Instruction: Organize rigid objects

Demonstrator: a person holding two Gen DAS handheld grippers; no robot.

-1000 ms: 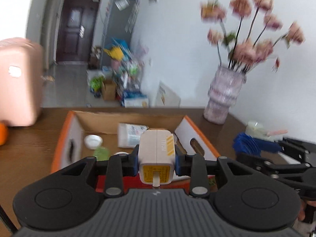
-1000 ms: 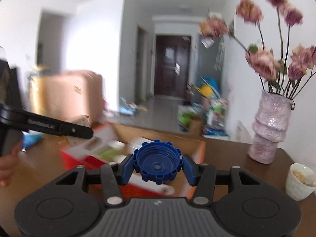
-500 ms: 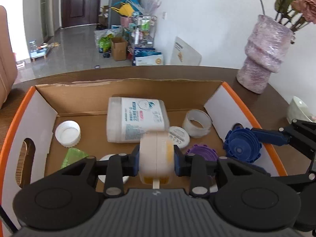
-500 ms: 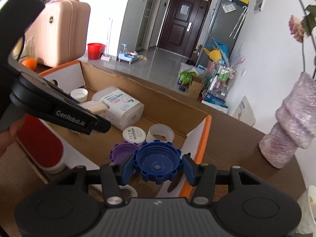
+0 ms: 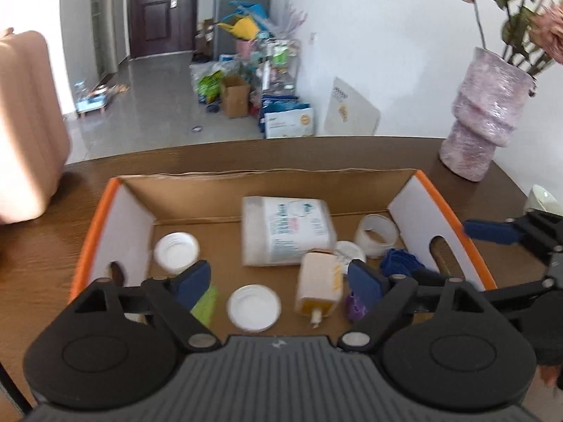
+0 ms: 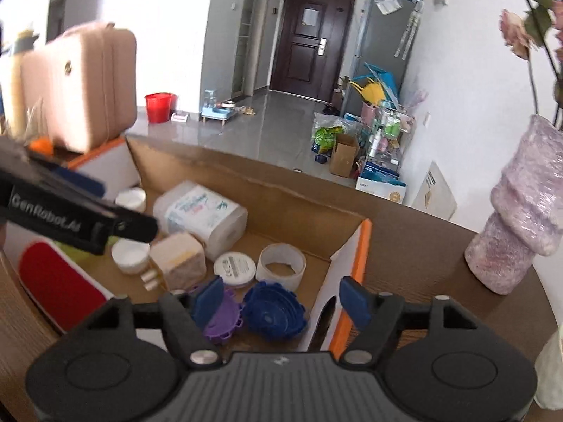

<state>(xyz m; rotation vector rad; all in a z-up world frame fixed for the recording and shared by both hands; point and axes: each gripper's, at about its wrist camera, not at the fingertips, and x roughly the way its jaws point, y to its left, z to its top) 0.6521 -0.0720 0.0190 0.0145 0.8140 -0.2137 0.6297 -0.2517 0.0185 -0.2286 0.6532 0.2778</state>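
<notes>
With both jaws just spread apart, left gripper [image 5: 278, 279] released over cream plug [image 5: 319, 286], lying in cardboard box [image 5: 89, 239] on desk [image 5: 42, 281]. Right gripper [image 6: 281, 299] likewise released above blue cap [image 6: 274, 311], resting beside purple cap [image 6: 223, 318] near box's right wall.

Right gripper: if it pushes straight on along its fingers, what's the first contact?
Probably the blue ribbed cap: it lies in the cardboard box between the right gripper's open fingers, which have just been opening. The purple cap sits beside the left finger. Depth is uncertain.
</notes>
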